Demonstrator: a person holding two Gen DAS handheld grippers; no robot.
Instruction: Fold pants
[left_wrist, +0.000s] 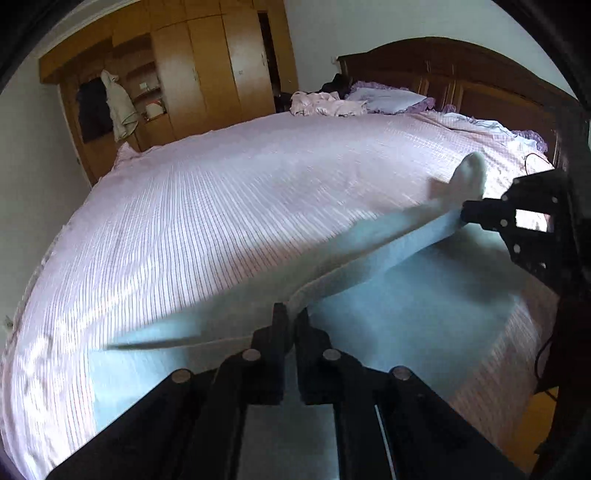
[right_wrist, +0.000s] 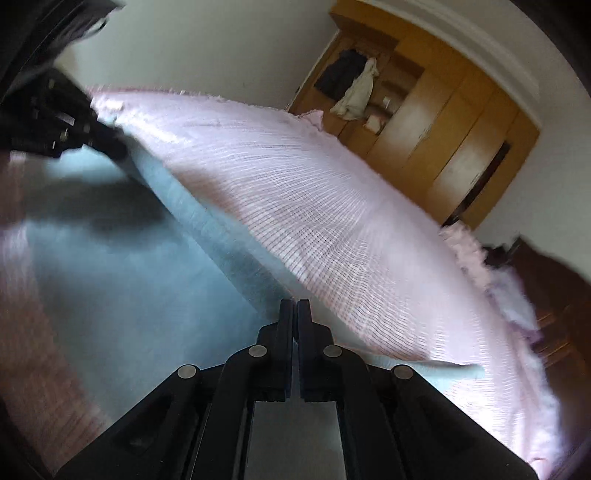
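A home bedroom: pink-striped bed (left_wrist: 229, 206), carved headboard (left_wrist: 461, 70), wooden wardrobe (left_wrist: 207, 70), frilled pillow (left_wrist: 388, 99).

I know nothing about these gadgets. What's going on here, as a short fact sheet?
Garment: light blue fabric pants, edge lifted and stretched between both grippers
Left hand-held gripper: shut on the pants
Right hand-held gripper: shut on the pants
Surface: pink striped bedsheet
Background: wooden wardrobe, purple-frilled pillow
Image: motion-blurred

One pair of pants (left_wrist: 388, 243) lies on one bed (left_wrist: 221, 206). Two grippers show: left (left_wrist: 291, 314) and right (right_wrist: 294, 310). One wardrobe (left_wrist: 207, 74) stands beyond the bed's far edge, one headboard (left_wrist: 461, 66) at its head, two pillows (left_wrist: 388, 99) beside it.
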